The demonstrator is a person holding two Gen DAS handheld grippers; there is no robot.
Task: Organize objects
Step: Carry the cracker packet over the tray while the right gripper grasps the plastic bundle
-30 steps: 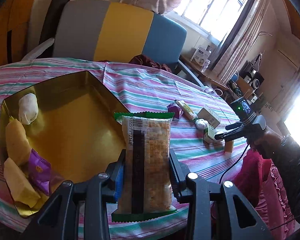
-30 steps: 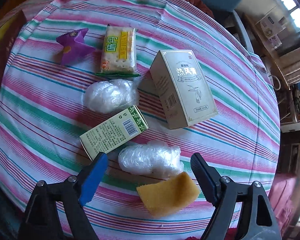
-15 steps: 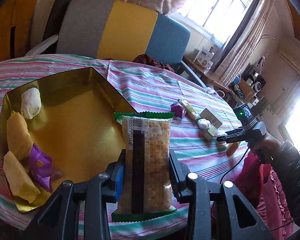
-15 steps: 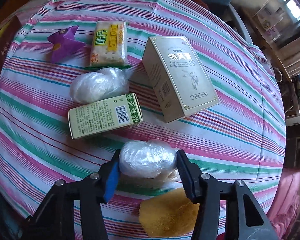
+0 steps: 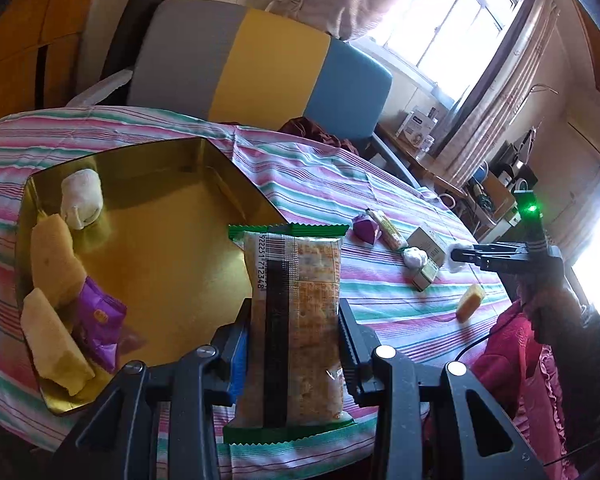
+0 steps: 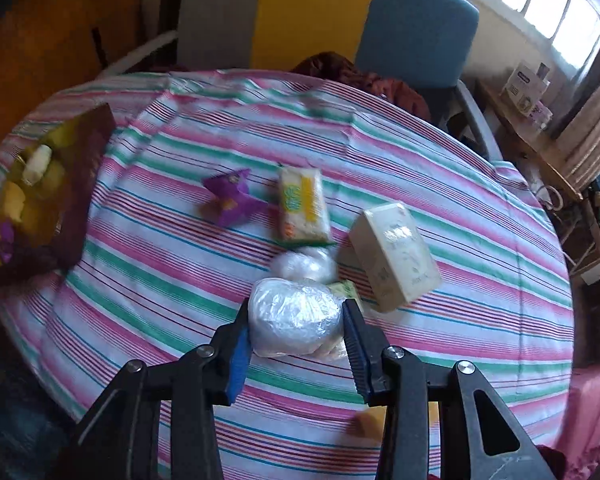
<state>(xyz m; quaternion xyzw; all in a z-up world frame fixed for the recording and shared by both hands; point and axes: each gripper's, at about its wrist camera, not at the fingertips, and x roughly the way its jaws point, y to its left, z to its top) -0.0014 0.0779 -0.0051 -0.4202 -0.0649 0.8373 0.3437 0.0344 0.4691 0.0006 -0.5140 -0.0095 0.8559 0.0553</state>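
My left gripper (image 5: 292, 312) is shut on a green-edged cracker packet (image 5: 300, 264), held upright beside the gold tin (image 5: 172, 240). The tin holds a white roll (image 5: 82, 200), two yellow cakes (image 5: 54, 260) and a purple packet (image 5: 100, 320). My right gripper (image 6: 296, 308) has its jaws closing, and the pads press on a plastic-wrapped bundle (image 6: 294, 320) held above the striped cloth. Under it lie a second wrapped bundle (image 6: 304, 266), a small green box (image 6: 346, 290), a cream box (image 6: 394, 254), another cracker packet (image 6: 302, 204), a purple packet (image 6: 230, 198) and a yellow cake (image 6: 370, 426).
A grey, yellow and blue chair (image 5: 260, 68) stands behind the round table (image 6: 160, 280). The tin (image 6: 88, 168) sits at the table's left edge in the right wrist view. A person's dark sleeve (image 5: 572, 344) and red cloth are at the right. A cluttered side table (image 5: 420, 140) stands by the window.
My right gripper closed on the wrapped bundle and lifted it off the cloth, and its view tilted up toward the chair. My left gripper kept the cracker packet almost still.
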